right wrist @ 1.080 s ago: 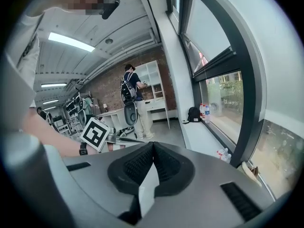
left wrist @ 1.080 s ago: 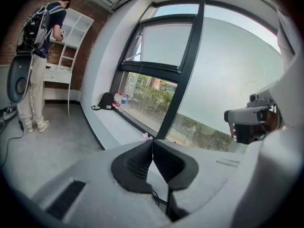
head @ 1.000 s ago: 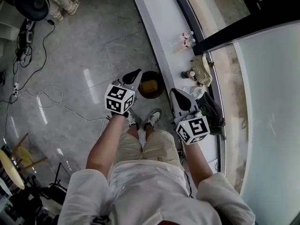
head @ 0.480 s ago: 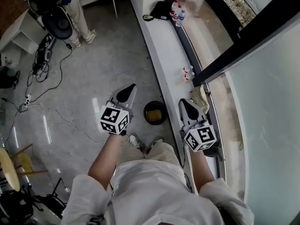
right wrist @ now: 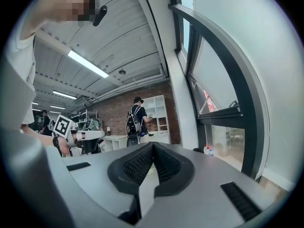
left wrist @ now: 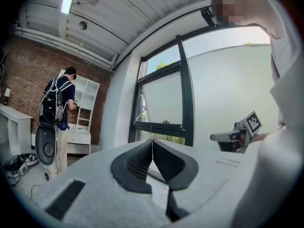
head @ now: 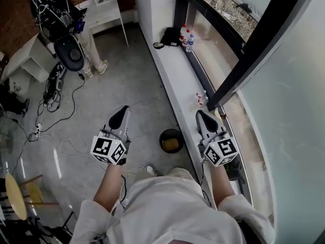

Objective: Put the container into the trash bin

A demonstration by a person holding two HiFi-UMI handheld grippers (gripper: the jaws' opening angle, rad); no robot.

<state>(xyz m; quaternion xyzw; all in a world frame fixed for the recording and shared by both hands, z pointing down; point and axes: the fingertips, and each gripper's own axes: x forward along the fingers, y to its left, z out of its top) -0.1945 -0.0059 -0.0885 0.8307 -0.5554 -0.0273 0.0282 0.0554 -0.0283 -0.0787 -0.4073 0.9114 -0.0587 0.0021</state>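
Observation:
A round black trash bin (head: pixel 171 134) stands on the grey floor beside the white window ledge, just ahead of the person's feet. A yellowish container (head: pixel 171 145) lies inside it. My left gripper (head: pixel 123 111) is held level to the left of the bin and well above it, shut with nothing between its pads (left wrist: pixel 152 141). My right gripper (head: pixel 201 114) is level over the ledge to the right of the bin, also shut and empty (right wrist: pixel 153 144). Each gripper view shows the other gripper off to one side, but not the bin.
A long white ledge (head: pixel 170 65) runs under the windows, with bottles (head: pixel 186 36) and a black bag (head: pixel 169 36) at its far end and small bottles (head: pixel 201 98) nearer. Cables (head: pixel 56 93) trail over the floor at left. Another person (head: pixel 76 19) stands by white shelves.
Both grippers have risen away from the bin and now point level, still shut. The head view has tilted up, so the bin sits lower and more of the room shows.

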